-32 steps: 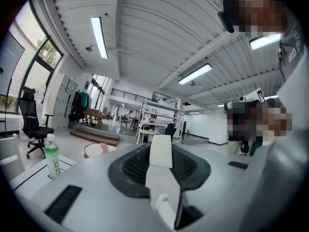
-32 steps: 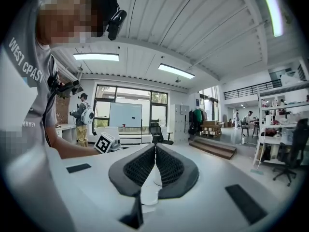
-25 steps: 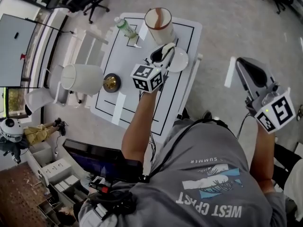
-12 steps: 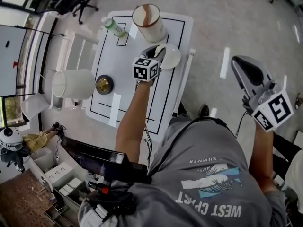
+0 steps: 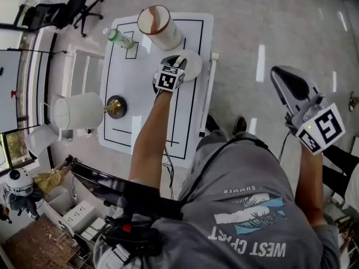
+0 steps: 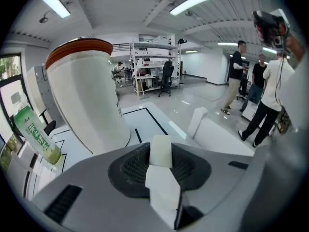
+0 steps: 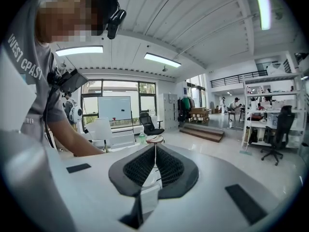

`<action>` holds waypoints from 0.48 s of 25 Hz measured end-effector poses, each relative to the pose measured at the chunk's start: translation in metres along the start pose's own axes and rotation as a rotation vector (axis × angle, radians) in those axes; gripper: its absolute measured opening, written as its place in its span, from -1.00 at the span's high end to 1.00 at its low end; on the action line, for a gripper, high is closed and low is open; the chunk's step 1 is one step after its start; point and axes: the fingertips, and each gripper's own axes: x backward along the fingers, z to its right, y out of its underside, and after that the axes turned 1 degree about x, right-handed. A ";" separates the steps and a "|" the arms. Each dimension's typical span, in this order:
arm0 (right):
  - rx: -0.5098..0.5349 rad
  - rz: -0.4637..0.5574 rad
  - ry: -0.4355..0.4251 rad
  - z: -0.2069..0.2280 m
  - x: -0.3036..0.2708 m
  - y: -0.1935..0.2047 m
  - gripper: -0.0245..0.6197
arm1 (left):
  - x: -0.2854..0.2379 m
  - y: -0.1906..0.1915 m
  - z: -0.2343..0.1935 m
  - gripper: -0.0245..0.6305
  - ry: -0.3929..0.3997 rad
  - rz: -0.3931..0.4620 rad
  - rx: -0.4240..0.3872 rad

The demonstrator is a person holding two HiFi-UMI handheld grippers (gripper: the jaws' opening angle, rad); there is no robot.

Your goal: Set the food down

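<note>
While my left gripper (image 5: 177,60) hangs low over the white plate (image 5: 194,66) on the table (image 5: 126,88), its jaws are clamped on the food (image 6: 161,151), a pale block, just beside the tall white container (image 6: 87,100); whether food touches plate I cannot tell. My right gripper (image 5: 283,78) is out over the floor, well apart from the table, jaws pressed together on nothing

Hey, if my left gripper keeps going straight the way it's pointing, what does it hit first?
Probably the white table, just right of the tall white container, though depth is hard to judge. The left gripper holds a white food piece.
</note>
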 end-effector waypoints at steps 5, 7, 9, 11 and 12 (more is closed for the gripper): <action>-0.016 -0.009 0.017 0.003 0.006 0.009 0.90 | -0.017 0.006 -0.001 0.60 -0.046 -0.080 -0.156; -0.022 -0.013 0.025 0.006 0.008 0.011 0.90 | -0.021 0.009 -0.002 0.60 -0.070 -0.114 -0.228; -0.027 -0.017 0.030 0.008 0.010 0.013 0.90 | -0.024 0.013 -0.002 0.60 -0.101 -0.147 -0.321; -0.032 -0.020 0.033 0.010 0.011 0.015 0.90 | -0.027 0.016 -0.001 0.60 -0.127 -0.175 -0.422; -0.034 -0.022 0.033 0.010 0.011 0.016 0.90 | -0.029 0.018 0.000 0.60 -0.135 -0.184 -0.462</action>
